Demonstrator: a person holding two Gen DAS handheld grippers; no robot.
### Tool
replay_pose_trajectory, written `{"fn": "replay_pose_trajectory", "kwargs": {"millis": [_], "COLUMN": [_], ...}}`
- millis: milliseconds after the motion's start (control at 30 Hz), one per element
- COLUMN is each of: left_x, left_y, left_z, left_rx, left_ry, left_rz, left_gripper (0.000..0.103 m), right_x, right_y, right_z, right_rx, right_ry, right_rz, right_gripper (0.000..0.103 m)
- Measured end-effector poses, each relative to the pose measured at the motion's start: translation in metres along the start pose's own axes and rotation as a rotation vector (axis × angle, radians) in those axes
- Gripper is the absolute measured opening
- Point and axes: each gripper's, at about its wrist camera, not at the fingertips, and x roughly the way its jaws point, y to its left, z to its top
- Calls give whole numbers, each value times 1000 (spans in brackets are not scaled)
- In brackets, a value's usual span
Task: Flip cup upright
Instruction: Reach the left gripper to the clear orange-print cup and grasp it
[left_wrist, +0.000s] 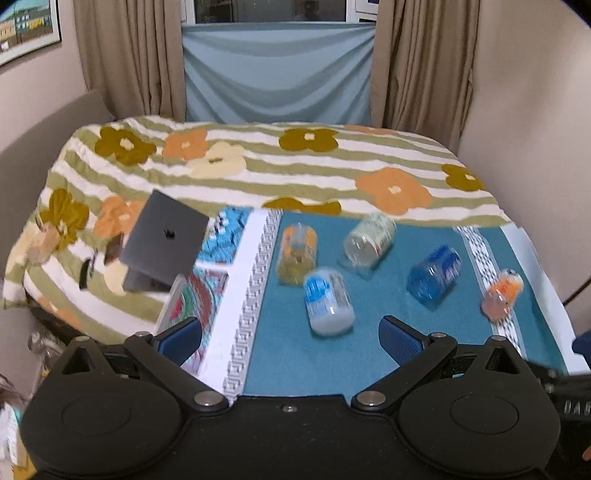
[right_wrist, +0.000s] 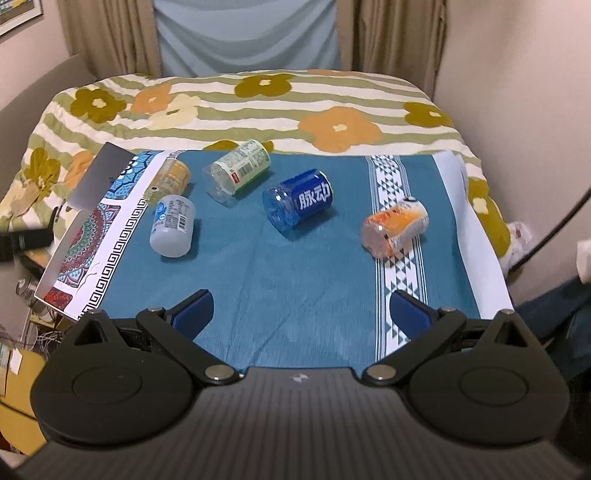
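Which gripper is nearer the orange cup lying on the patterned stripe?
Right. The orange cup lies just ahead of the right gripper, toward its right finger; from the left gripper it sits far off right.

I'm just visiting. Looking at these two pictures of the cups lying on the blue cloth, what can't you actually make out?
- Left wrist view: motion blur smears the labels of the white-blue cup and yellow cup; print unreadable.
- Right wrist view: the yellow cup is partly hidden behind the grey laptop and the patterned board.
- Orange cup: its open end faces away; contents unseen.
- Both views: the grippers' bodies hide the near cloth edge.
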Motion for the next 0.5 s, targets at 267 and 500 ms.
{"fn": "replay_pose_trajectory", "kwargs": {"millis": [267, 500], "left_x": [56, 132], "left_y": [5, 7], "left_z": [51, 81], "left_rx": [34, 74], "left_ry": [66, 182], "left_rz": [-24, -75], "left_gripper": [103, 103], "right_x": [28, 52], "right_y": [-7, 3], "right_z": [15, 21], "right_rx": [37, 46], "right_ry": [38, 39], "right_rz": [38, 25], "right_gripper": [103, 103]}}
